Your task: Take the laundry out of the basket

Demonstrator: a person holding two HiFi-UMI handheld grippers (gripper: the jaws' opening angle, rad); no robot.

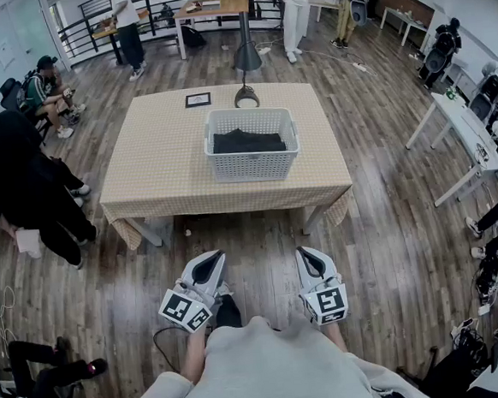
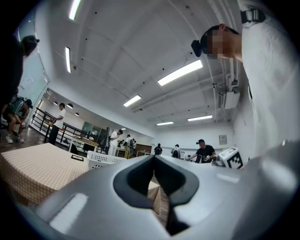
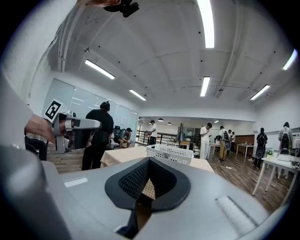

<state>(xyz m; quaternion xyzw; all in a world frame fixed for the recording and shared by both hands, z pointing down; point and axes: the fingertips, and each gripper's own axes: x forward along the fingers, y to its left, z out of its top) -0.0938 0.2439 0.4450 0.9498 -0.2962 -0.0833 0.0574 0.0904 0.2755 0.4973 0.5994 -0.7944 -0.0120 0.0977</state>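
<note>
Shut and empty, both claws: left gripper [image 1: 212, 258] and right gripper [image 1: 308, 254] held low in front of the person's chest, side by side, over wood floor [image 1: 262, 261], well apart from the table [image 1: 157, 171]. Jaw tips pressed together in each gripper view, nothing between them, only checkered cloth and floor showing through the recess behind the tips. Laundry [image 1: 246, 140] inside the basket [image 1: 254, 169], not yet taken out: dark, near-black cloth, bunched or folded into a low flat heap, covering most of the bottom, lying below the rim. Cannot tell how many pieces. Basket white, rectangular, perforated walls, upright on the far half of the table, a little right of centre. In the gripper views only the basket's white wall in sight, laundry hidden behind it. Table under a tan checkered cloth hanging over the edges. Black lamp [image 1: 245, 57] just behind the basket, base at the table's far edge. Small dark-framed card [image 1: 197, 100] left of the lamp base. People [image 1: 15, 169] standing and sitting around the room.
</note>
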